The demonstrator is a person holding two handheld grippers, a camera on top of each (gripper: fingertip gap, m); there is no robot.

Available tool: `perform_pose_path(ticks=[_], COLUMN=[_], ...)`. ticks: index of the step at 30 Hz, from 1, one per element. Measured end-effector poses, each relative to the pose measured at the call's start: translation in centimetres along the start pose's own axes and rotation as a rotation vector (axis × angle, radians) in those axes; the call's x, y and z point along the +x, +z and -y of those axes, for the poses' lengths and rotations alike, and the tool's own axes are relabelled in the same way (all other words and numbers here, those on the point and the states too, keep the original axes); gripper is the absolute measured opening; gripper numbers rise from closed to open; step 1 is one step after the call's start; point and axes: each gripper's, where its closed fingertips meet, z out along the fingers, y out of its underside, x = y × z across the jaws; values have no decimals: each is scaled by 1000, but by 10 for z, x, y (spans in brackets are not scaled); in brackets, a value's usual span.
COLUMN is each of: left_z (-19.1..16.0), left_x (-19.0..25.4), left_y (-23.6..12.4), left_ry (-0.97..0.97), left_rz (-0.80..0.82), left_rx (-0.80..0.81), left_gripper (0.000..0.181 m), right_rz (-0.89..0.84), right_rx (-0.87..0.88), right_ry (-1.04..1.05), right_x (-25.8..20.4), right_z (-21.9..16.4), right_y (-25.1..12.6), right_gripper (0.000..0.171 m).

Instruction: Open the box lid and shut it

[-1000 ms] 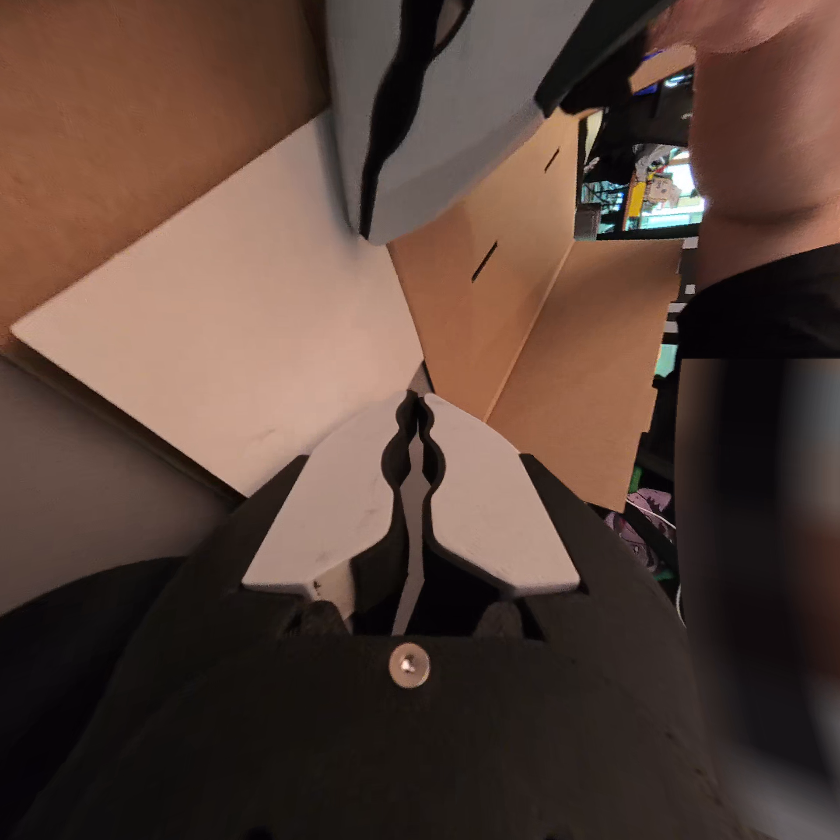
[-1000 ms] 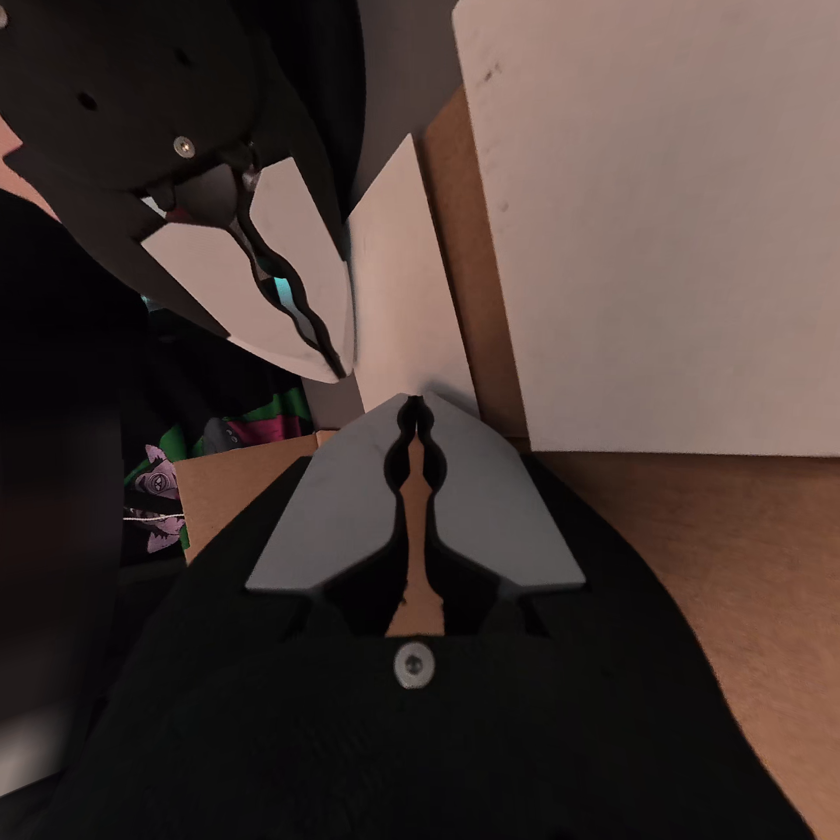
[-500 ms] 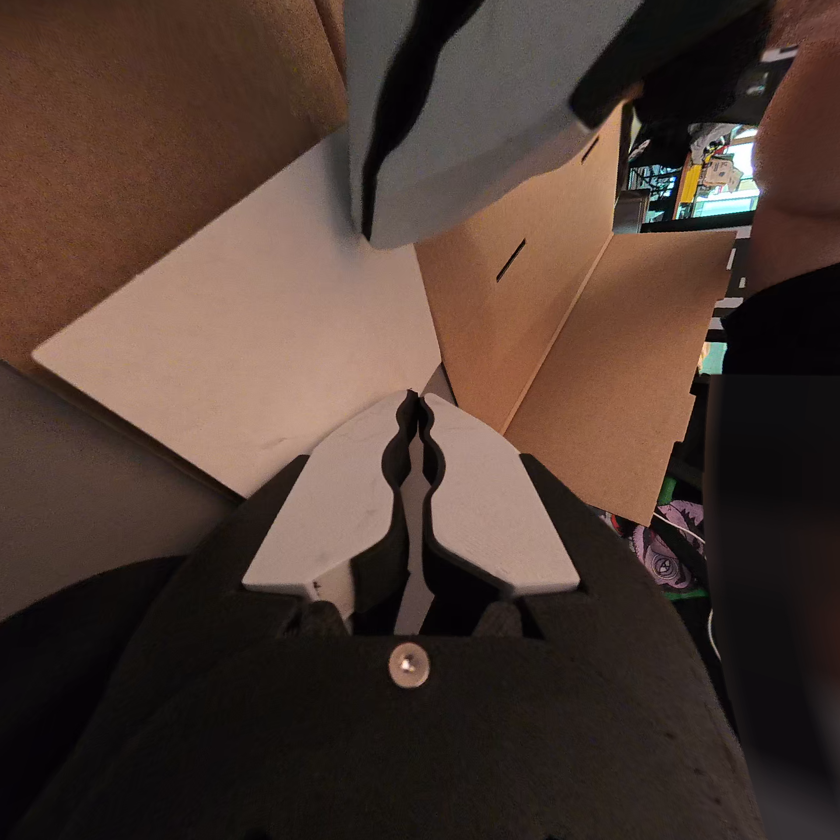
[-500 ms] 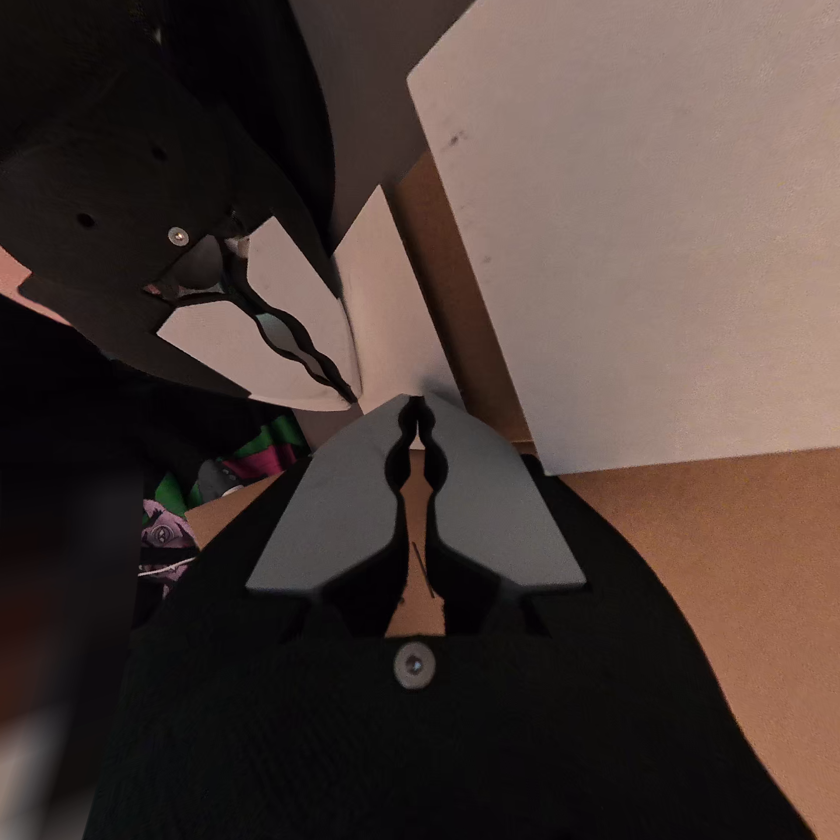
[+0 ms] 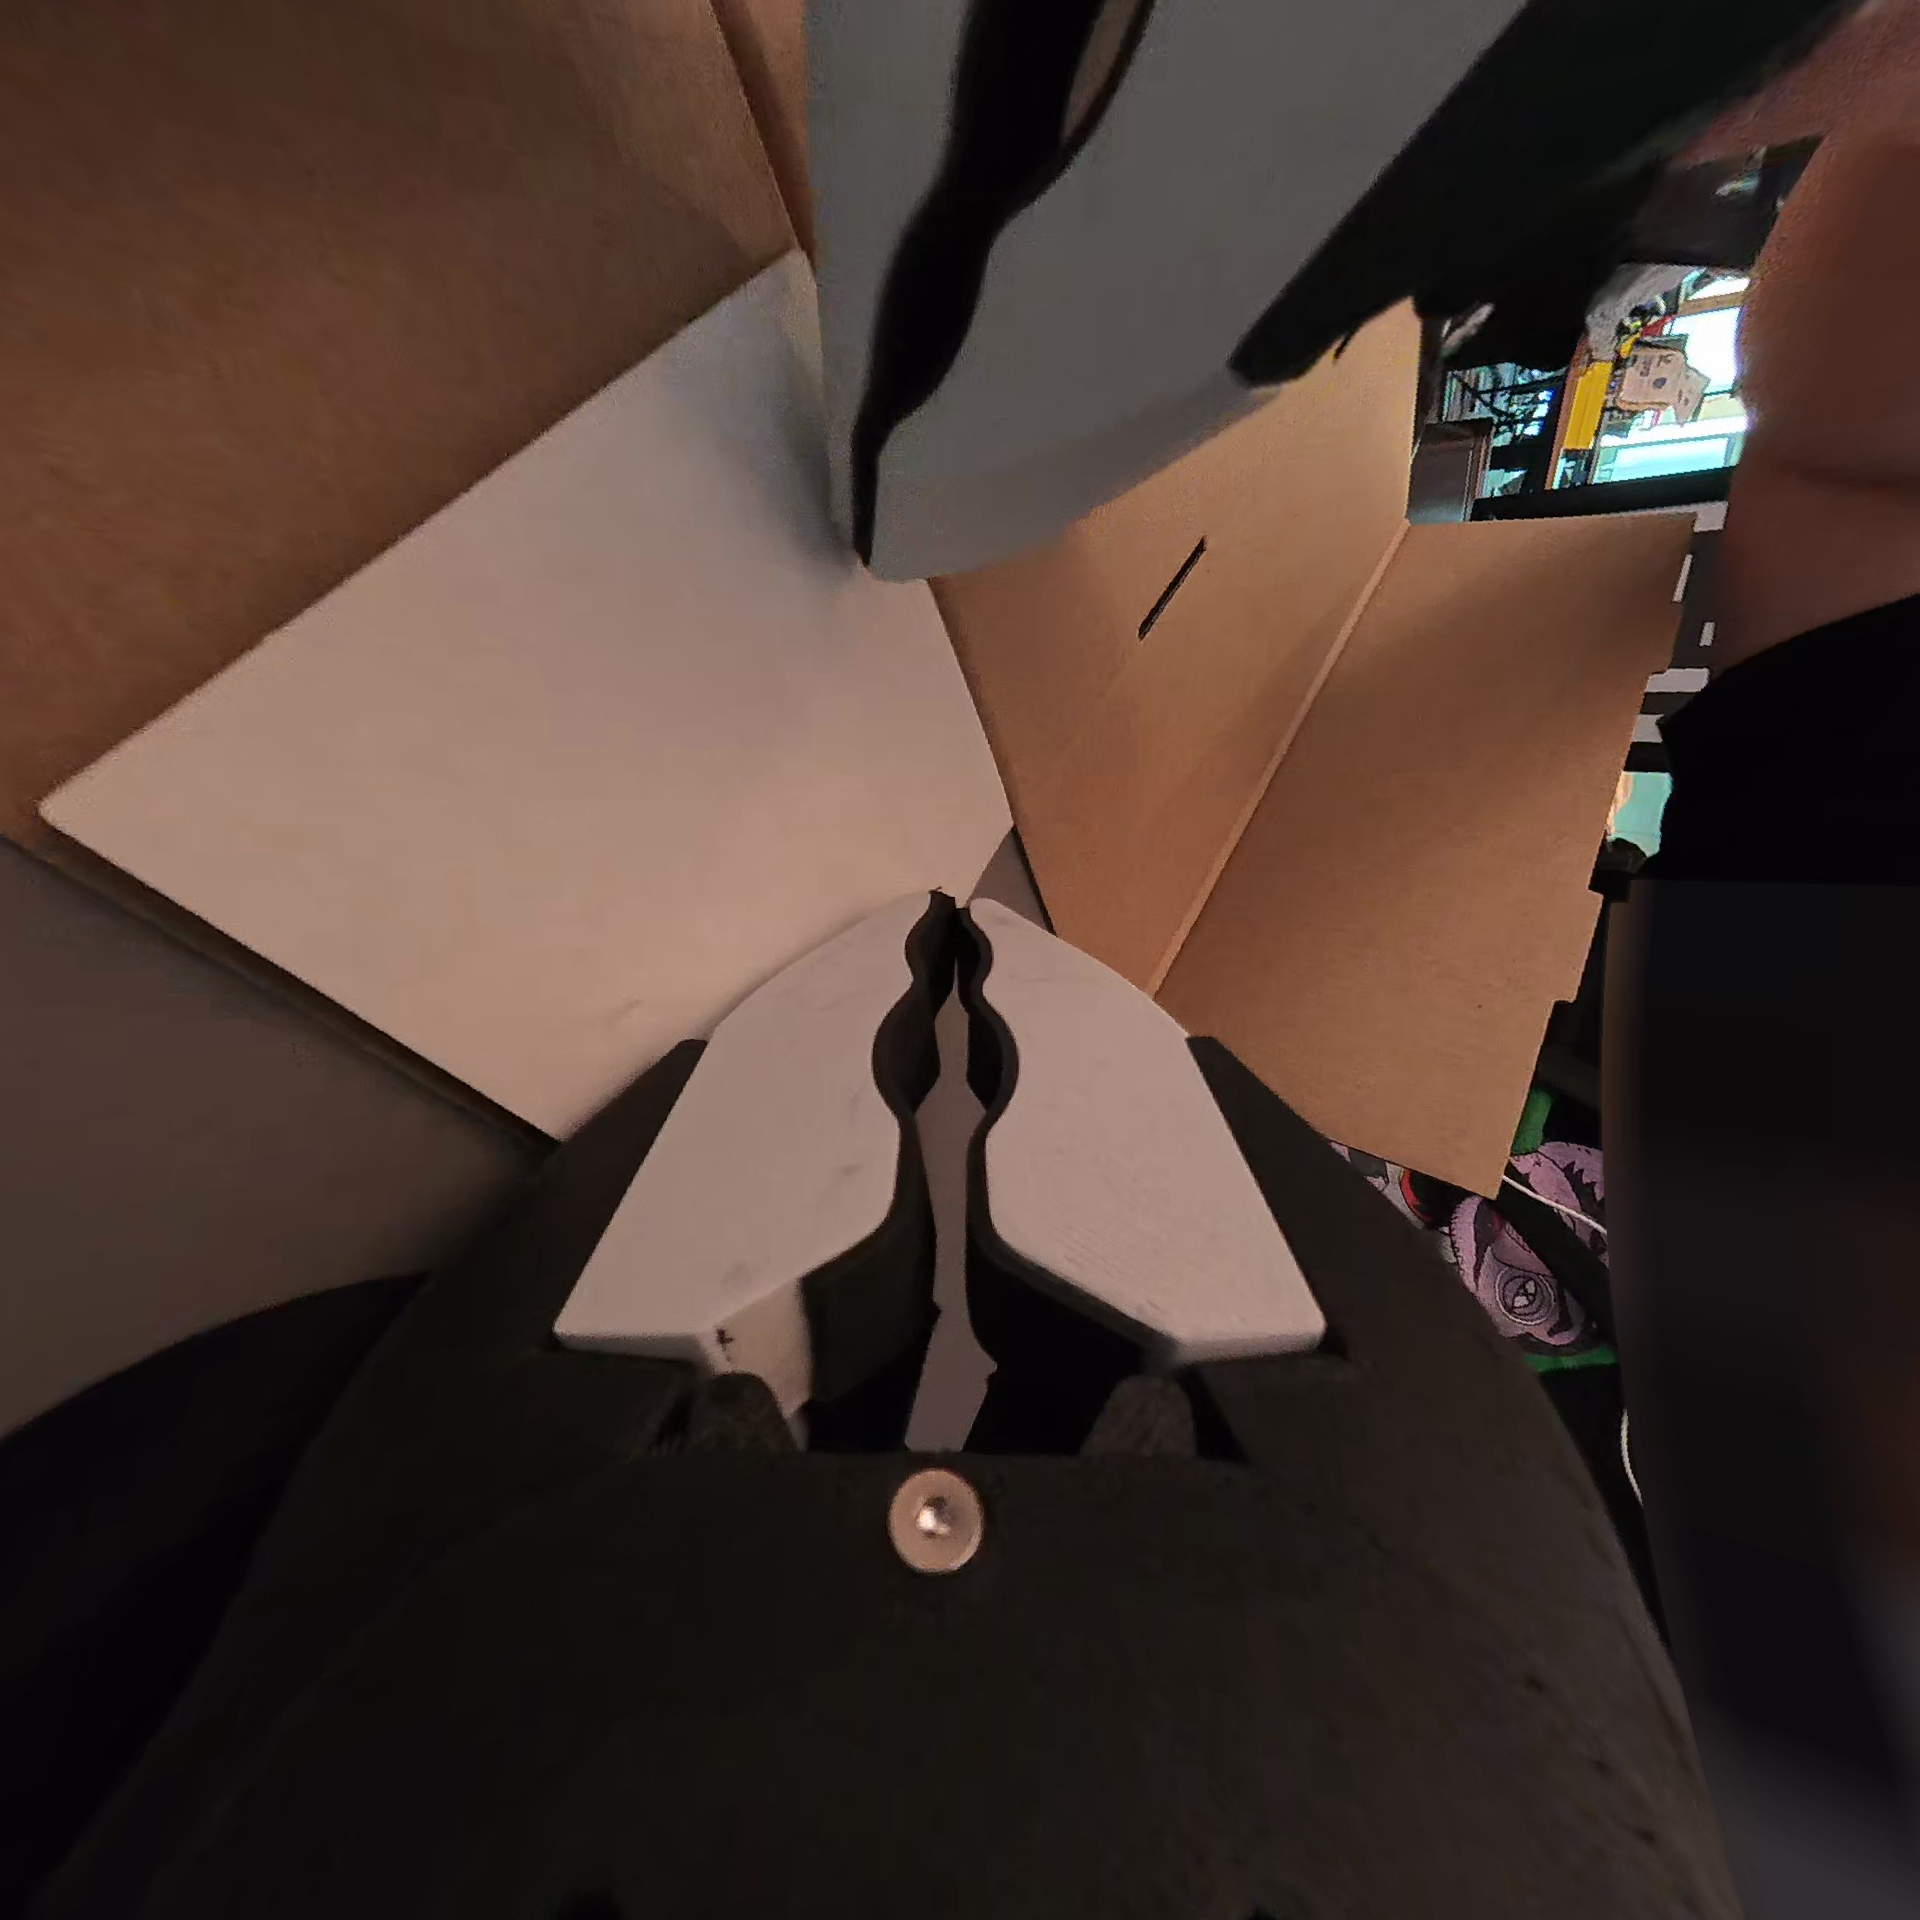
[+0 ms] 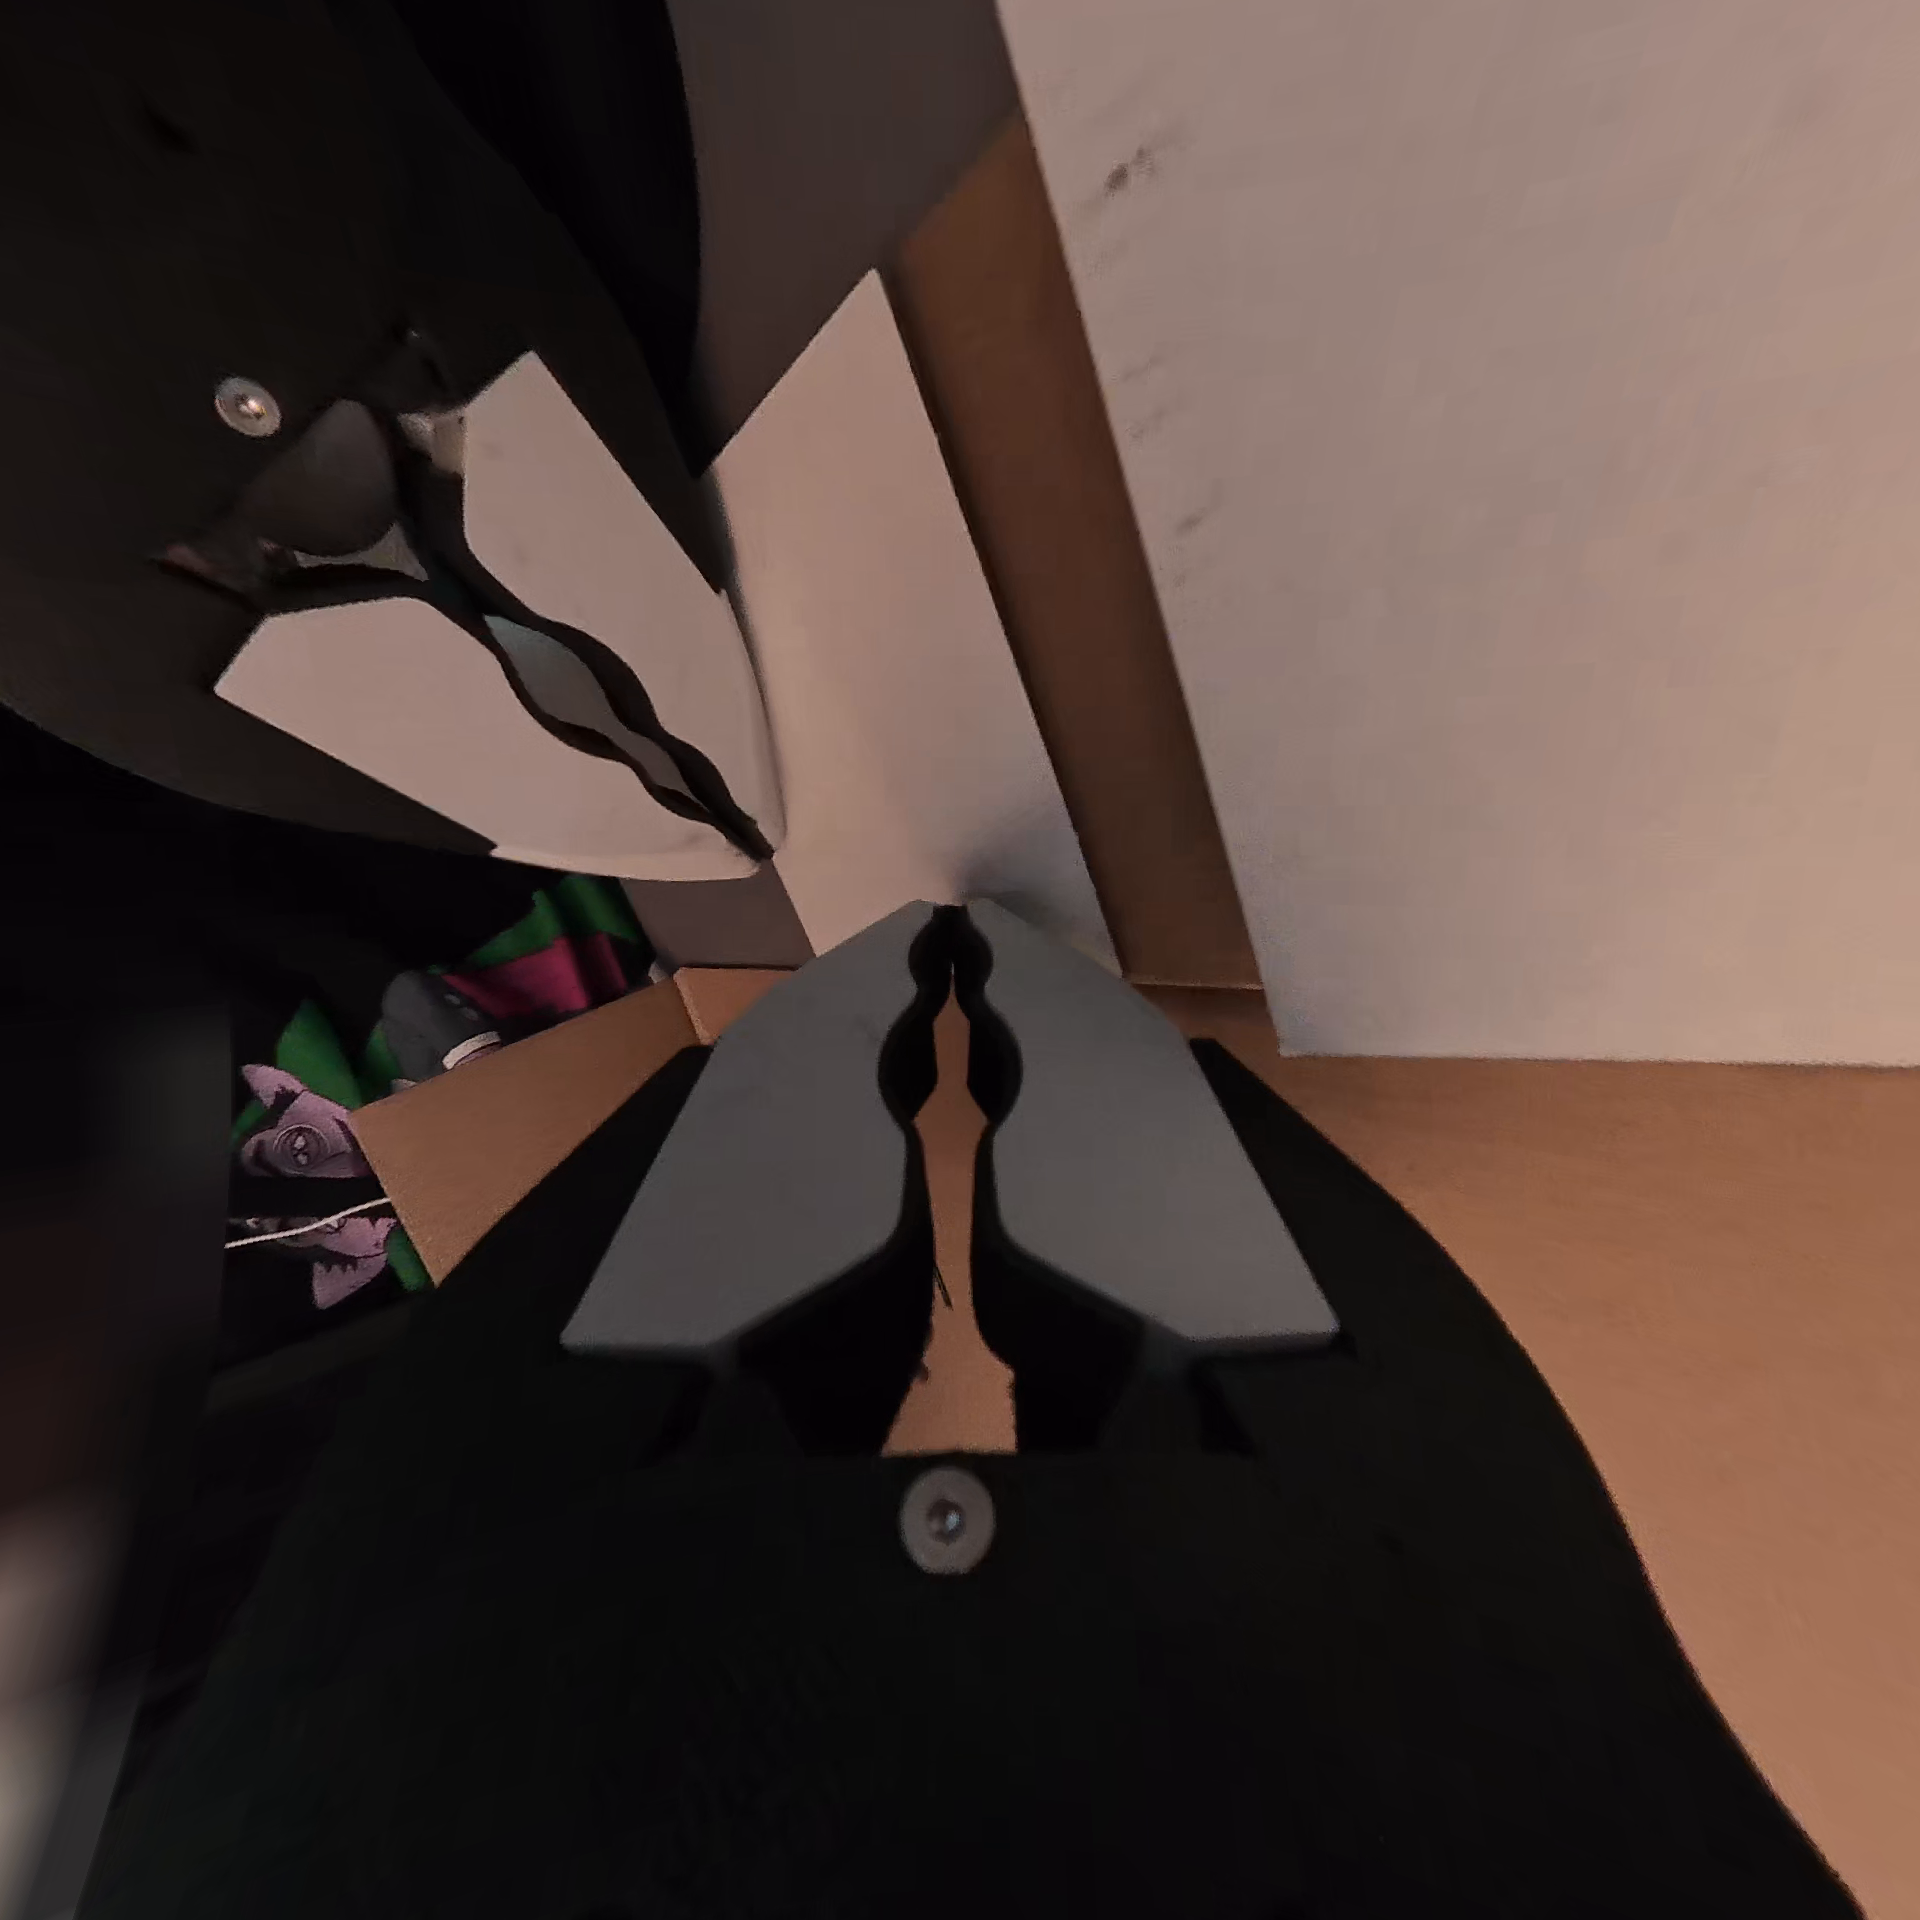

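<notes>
The cardboard box is brown inside and white outside. In the left wrist view a white panel (image 5: 540, 779) meets a brown lid panel with a slot (image 5: 1164, 727) and a brown end flap (image 5: 1403, 883). My left gripper (image 5: 951, 904) is shut on a thin white flap seen edge-on between its fingers. My right gripper (image 5: 862, 551) comes in from above, shut on the same flap edge. In the right wrist view my right gripper (image 6: 951, 914) pinches the narrow white flap (image 6: 862, 623), with the left gripper (image 6: 764, 847) shut just to its left. A large white panel (image 6: 1507, 520) and brown cardboard (image 6: 1558, 1247) lie to the right.
A person's bare arm (image 5: 1829, 364) and black sleeve (image 5: 1797, 748) fill the right edge. A purple and green printed cloth (image 5: 1507, 1268) lies below the box flap. A grey surface (image 5: 156, 1091) is at the left. Shelves with clutter (image 5: 1621, 395) show far behind.
Both grippers stay shut on the flap. The box panels have swung a little, and the two grippers have drawn closer together, the left one sliding lower and nearer in the right wrist view.
</notes>
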Motion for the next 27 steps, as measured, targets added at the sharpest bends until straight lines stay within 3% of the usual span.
perform_pose_path(ticks=[10, 17, 19, 22, 27], left_z=[0, 0, 1, 2, -6], left_x=[1, 0, 2, 2, 29], left_y=[0, 0, 0, 0, -6], left_ry=[4, 2, -2, -4, -54], left_rz=[7, 9, -6, -14, -205], left_rx=[-4, -3, 2, 24, 68], left_gripper=[0, 0, 0, 0, 0], right_rz=[-78, -21, 59, 36, 64], right_rx=[18, 3, 88, 94, 120], right_ry=[-91, -45, -33, -47, -30], right_x=[-12, -11, -23, -15, -17], right_z=[27, 29, 44, 49, 50], right_y=[-1, 4, 2, 9, 9], right_gripper=[1, 0, 0, 1, 0])
